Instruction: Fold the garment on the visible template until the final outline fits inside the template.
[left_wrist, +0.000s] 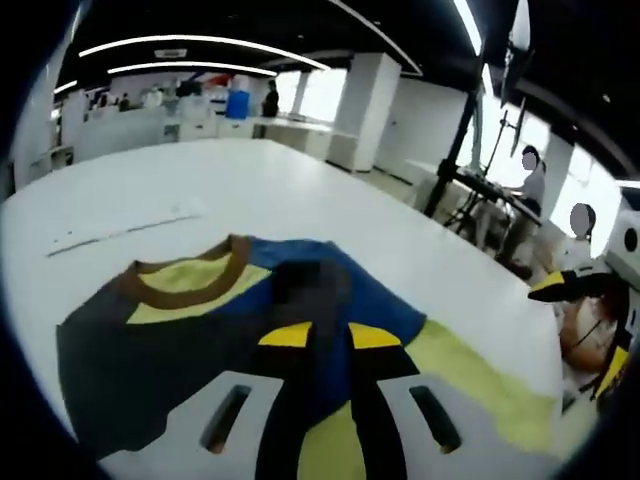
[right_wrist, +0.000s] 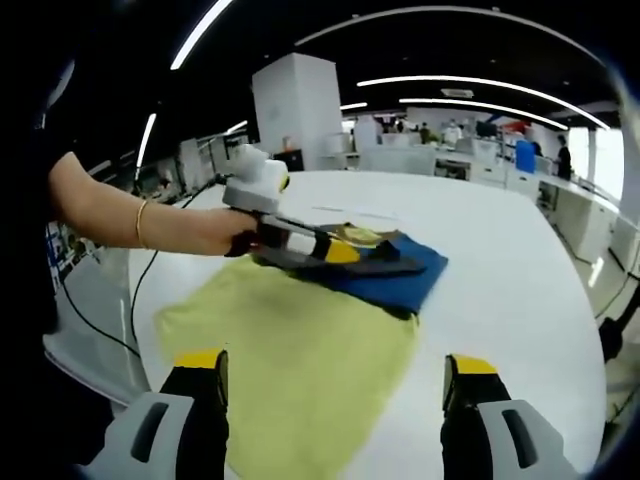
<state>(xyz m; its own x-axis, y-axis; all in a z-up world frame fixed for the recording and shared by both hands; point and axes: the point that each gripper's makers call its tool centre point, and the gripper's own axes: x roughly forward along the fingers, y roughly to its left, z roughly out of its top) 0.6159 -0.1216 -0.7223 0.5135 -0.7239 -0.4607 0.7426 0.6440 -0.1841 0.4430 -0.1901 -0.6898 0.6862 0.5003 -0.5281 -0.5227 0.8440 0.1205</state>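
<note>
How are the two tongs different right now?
The left tongs are closed on the garment, while the right tongs are wide open and hold nothing. The left tongs press down at the blue part; the right tongs hover over the yellow part. Both have yellow-marked black tips.

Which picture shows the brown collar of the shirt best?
The left gripper view: the brown collar curves close and clear near the top of the garment. In the right gripper view the left gripper lies across that end of the garment, so the collar is hard to make out.
</note>
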